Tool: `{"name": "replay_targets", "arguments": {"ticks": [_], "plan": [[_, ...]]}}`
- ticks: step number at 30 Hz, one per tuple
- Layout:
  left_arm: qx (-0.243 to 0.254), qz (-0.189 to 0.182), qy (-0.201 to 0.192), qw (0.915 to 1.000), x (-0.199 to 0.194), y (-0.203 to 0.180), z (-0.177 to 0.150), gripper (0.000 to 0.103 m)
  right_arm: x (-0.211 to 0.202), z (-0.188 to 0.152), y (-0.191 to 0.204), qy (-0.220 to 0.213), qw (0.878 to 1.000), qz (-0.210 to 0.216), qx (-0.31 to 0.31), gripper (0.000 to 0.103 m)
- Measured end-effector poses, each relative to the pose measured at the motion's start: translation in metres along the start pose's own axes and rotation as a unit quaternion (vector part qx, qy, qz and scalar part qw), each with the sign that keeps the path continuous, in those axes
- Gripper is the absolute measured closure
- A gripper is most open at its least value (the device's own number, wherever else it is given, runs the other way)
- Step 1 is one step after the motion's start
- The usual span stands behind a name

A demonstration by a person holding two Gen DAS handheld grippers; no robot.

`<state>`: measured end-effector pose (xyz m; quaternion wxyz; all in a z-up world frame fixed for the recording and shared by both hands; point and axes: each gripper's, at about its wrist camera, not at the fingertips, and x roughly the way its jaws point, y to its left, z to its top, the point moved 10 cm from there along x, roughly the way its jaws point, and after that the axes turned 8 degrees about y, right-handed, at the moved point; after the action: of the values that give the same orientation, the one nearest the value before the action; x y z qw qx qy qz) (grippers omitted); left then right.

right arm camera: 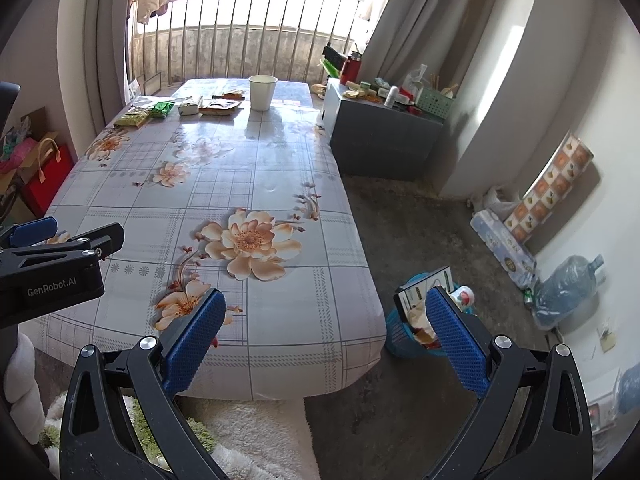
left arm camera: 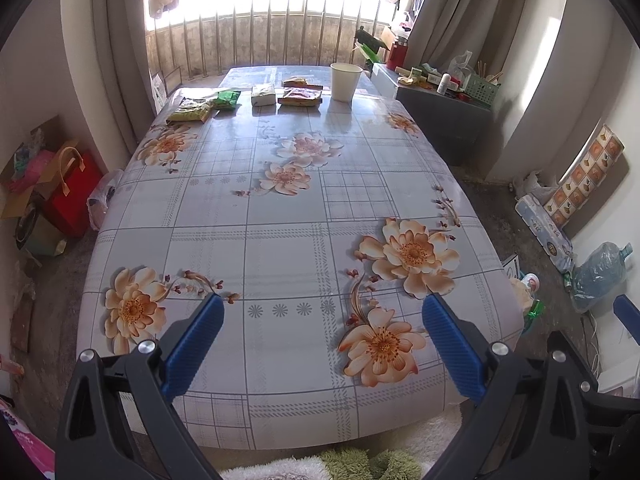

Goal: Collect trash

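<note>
The long table (left arm camera: 280, 208), covered in a glossy grey-checked oilcloth printed with peach flowers, serves as the landmark. At its far end, just before the barred window, the trash lies in a loose row across the table's width: a yellow-green crinkled snack packet (left arm camera: 190, 111) nearest the far-left corner, a small bright green wrapper (left arm camera: 227, 99) touching it, a pale cream packet (left arm camera: 263, 94) next along, then a flat red-and-orange sachet (left arm camera: 301, 97) with another tan wrapper (left arm camera: 295, 81) just behind it. A white paper cup (left arm camera: 345, 81) stands upright at the right end of that row.

Both grippers hang over the table's near end, well apart from the row. The left gripper (left arm camera: 323, 320) has its blue-padded jaws spread wide and empty, pointed straight down the table's length toward the wrappers. The right gripper (right arm camera: 325, 320) is equally wide and empty, straddling the table's near-right corner. Below that corner, on the floor, sits a blue mesh wastebasket (right arm camera: 400, 340) already holding rubbish.

Judging by this, the trash lies dead ahead along the table's long axis, the left gripper being better centred on it, while the right is the nearer to the basket.
</note>
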<state>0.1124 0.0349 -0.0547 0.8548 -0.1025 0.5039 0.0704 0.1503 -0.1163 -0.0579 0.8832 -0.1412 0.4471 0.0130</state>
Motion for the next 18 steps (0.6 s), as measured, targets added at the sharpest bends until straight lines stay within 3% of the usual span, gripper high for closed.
{"name": "replay_targets", "arguments": {"ticks": [18], "plan": [[0.008, -0.007, -0.016, 0.9998, -0.022, 0.002, -0.012, 0.006, -0.02, -0.013, 0.002, -0.017, 1.0, 0.0, 0.008, 0.007]]}}
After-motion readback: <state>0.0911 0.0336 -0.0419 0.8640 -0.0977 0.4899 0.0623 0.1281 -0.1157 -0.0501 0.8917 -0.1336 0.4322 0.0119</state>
